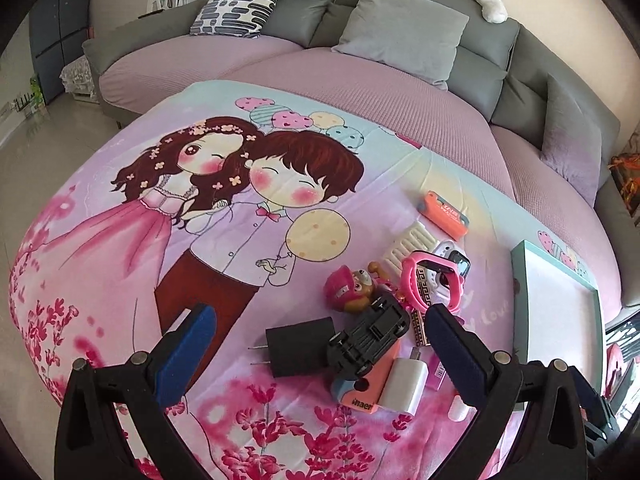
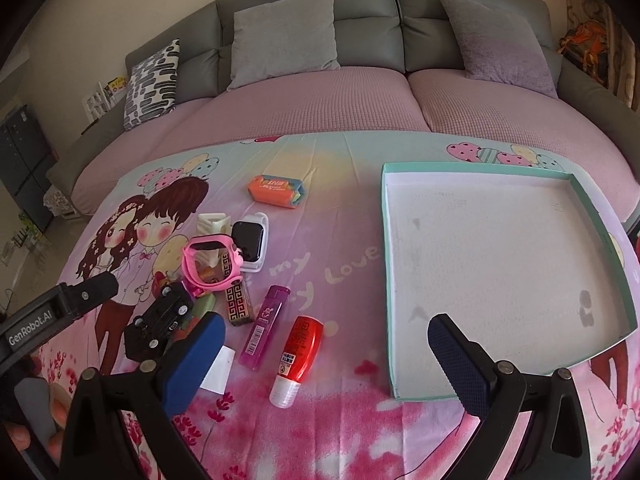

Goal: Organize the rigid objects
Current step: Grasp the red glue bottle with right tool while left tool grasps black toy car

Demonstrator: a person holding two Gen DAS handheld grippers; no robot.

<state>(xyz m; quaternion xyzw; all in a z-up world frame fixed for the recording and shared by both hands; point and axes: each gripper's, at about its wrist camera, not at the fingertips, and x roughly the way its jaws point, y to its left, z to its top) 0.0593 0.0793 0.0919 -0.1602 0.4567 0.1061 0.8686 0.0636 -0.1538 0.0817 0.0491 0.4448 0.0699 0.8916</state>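
Note:
A pile of small rigid items lies on the cartoon-print sheet. My left gripper (image 1: 320,340) is open just above a black charger (image 1: 298,346) and an upturned black toy car (image 1: 368,340). A white charger (image 1: 404,384), a pink watch (image 1: 436,280) and a toy pup (image 1: 348,288) lie close by. My right gripper (image 2: 326,360) is open and holds nothing. A red glue bottle (image 2: 300,350) and a purple lighter (image 2: 264,328) lie between its fingers. The teal-rimmed tray (image 2: 472,170) sits to the right with a bare white bottom.
An orange box (image 2: 276,190) and a white smartwatch (image 2: 250,242) lie further back on the sheet. A grey sofa (image 2: 360,32) with cushions and a plush dog stands behind. A hand (image 2: 24,432) holds the left gripper's housing at the lower left.

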